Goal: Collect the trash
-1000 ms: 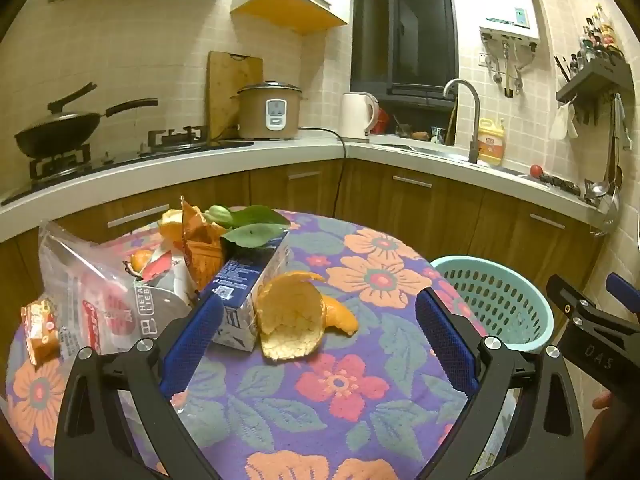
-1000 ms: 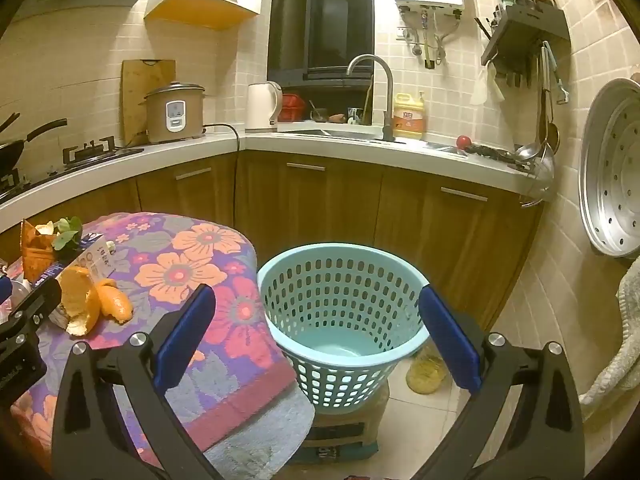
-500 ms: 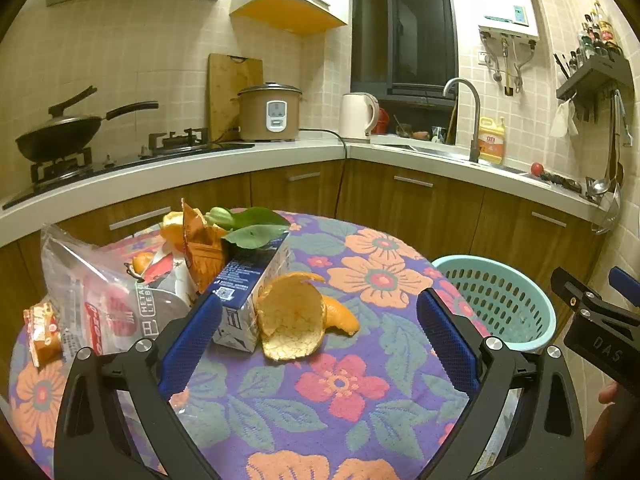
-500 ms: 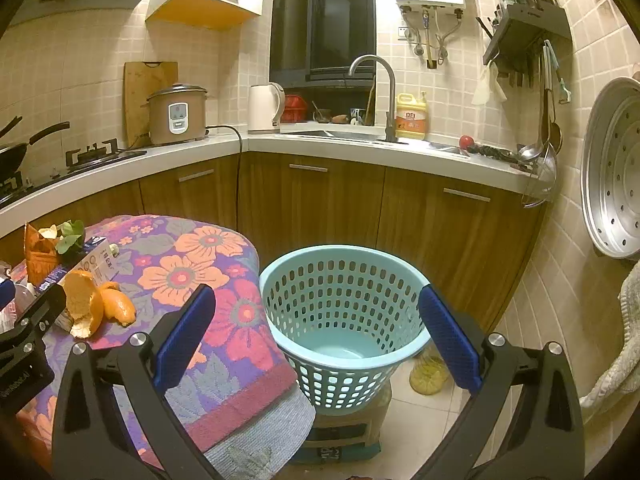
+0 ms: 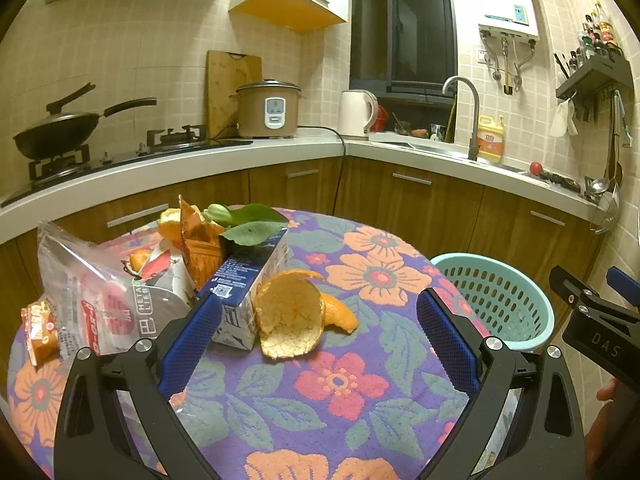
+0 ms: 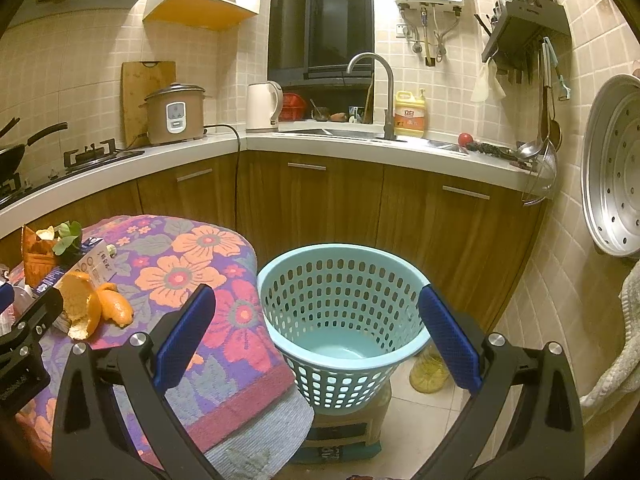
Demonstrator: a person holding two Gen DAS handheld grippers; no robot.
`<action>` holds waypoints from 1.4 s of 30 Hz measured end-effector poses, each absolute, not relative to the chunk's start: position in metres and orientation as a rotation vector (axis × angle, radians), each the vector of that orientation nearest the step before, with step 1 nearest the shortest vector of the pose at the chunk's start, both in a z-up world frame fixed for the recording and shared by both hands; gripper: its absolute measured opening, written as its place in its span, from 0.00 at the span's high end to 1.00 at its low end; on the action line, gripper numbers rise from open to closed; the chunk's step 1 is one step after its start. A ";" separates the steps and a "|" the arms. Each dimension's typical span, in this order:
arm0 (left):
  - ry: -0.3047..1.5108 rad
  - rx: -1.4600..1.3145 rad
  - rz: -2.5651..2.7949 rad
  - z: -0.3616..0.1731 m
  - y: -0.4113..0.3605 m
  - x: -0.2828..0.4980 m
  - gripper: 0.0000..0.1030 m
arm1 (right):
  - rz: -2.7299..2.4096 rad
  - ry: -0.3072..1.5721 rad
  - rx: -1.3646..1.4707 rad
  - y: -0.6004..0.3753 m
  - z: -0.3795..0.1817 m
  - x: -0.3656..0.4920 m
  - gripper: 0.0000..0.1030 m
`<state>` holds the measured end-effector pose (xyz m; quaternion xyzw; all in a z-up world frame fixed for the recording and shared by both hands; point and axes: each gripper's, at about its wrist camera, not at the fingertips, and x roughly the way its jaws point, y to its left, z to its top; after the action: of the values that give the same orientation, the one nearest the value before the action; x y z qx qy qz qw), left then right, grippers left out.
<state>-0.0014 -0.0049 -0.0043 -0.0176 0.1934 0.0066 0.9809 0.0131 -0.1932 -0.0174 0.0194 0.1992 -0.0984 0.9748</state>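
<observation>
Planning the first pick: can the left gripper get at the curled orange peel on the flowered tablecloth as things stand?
Probably yes. The left gripper is open, and the curled orange peel lies between its fingers' line of sight with bare flowered tablecloth before it. Only the blue-and-white carton crowds the peel's left side.

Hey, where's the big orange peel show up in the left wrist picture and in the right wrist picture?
Left wrist: the orange peel lies just left of centre on the floral tablecloth, against the blue carton.
Right wrist: the peel sits at the far left edge, beside the same carton.
Shared landmark: the teal basket, right of the table in both.
</observation>
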 end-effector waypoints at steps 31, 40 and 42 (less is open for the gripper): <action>0.392 -0.032 0.003 -0.001 -0.007 -0.003 0.08 | -0.207 0.415 0.027 -0.200 -0.021 0.020 0.06; 0.391 -0.033 0.004 -0.001 -0.006 -0.003 0.08 | -0.204 0.402 0.014 -0.198 -0.020 0.018 0.06; 0.391 -0.034 0.003 -0.001 -0.006 -0.003 0.08 | -0.204 0.404 0.012 -0.198 -0.020 0.018 0.06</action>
<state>-0.0025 -0.0063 -0.0006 -0.0169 0.1945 0.0016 0.9808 0.0183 -0.1977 -0.0200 0.0057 0.2005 -0.1011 0.9745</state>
